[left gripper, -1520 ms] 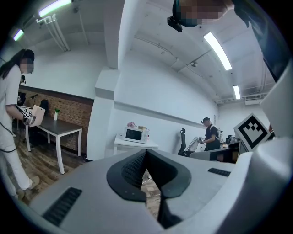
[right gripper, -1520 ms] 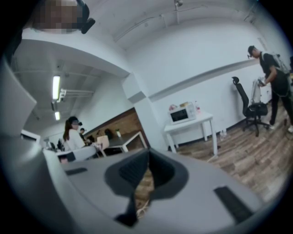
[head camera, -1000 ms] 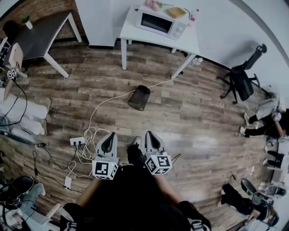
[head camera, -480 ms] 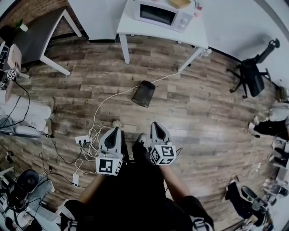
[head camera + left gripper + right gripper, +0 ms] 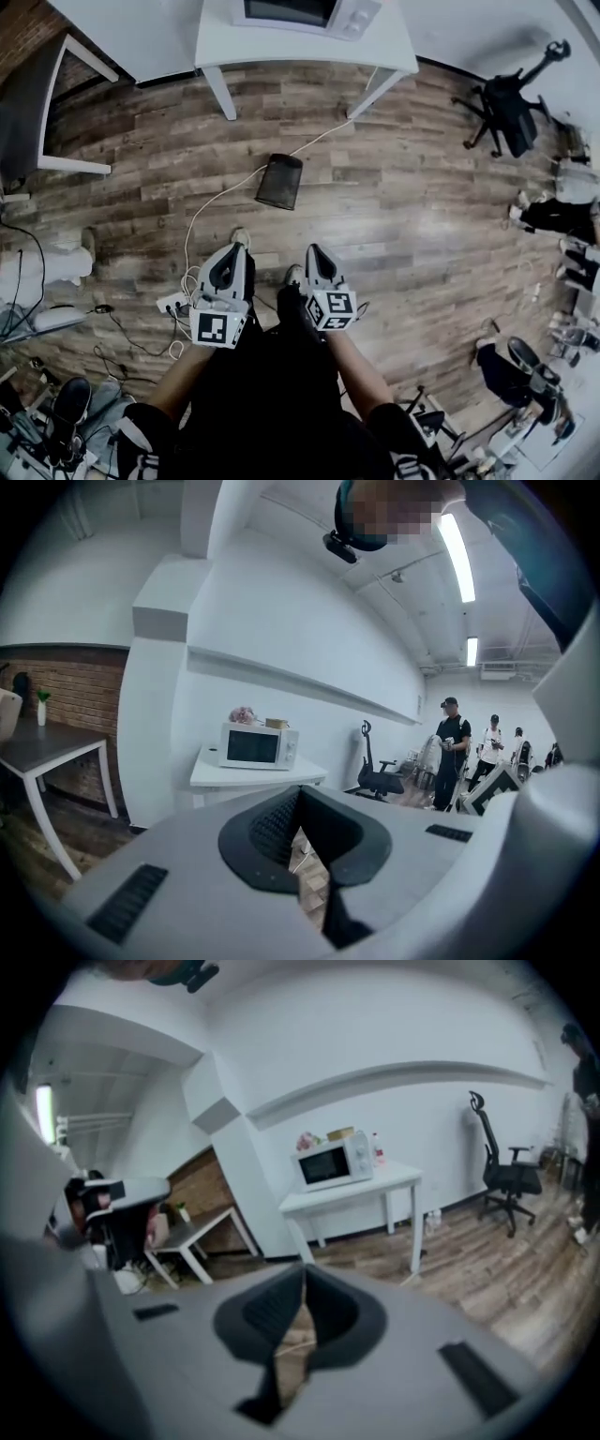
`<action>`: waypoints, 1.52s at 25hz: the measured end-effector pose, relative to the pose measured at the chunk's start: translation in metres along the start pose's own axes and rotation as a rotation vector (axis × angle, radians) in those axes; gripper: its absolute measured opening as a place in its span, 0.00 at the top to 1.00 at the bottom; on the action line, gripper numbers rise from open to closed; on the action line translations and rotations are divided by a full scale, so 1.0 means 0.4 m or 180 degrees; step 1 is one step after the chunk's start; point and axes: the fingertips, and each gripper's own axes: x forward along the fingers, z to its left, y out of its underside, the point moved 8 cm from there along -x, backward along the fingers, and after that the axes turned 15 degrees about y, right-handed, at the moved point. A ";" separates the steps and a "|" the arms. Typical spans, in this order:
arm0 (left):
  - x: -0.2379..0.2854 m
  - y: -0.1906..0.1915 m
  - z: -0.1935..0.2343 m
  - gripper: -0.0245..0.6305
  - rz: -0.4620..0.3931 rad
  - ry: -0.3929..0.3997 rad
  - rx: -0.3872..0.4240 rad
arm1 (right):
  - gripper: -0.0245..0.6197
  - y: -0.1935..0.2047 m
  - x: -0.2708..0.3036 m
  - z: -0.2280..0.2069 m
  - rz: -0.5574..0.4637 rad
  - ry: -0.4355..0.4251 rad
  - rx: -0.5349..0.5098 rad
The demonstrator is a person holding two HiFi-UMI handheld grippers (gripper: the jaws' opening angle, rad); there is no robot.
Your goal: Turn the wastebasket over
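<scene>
While the person stood back from the white table [image 5: 281,52], the wastebasket [image 5: 279,181] was on the wood floor [image 5: 403,206] just in front of that table, about midway between its two front legs. Seen from the head view, its long axis ran from the table toward the person; which end was the mouth could not be told. A white cable [image 5: 234,187] passed by its table-side end. The left gripper [image 5: 232,248] and right gripper [image 5: 313,251] were farther from the table, well apart from the wastebasket, each with jaws together on nothing.
</scene>
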 end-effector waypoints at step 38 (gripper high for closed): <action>0.272 0.537 0.431 0.91 0.0395 0.0018 -0.0504 | 0.79 0.886 0.971 -0.101 0.1623 0.0480 -0.1677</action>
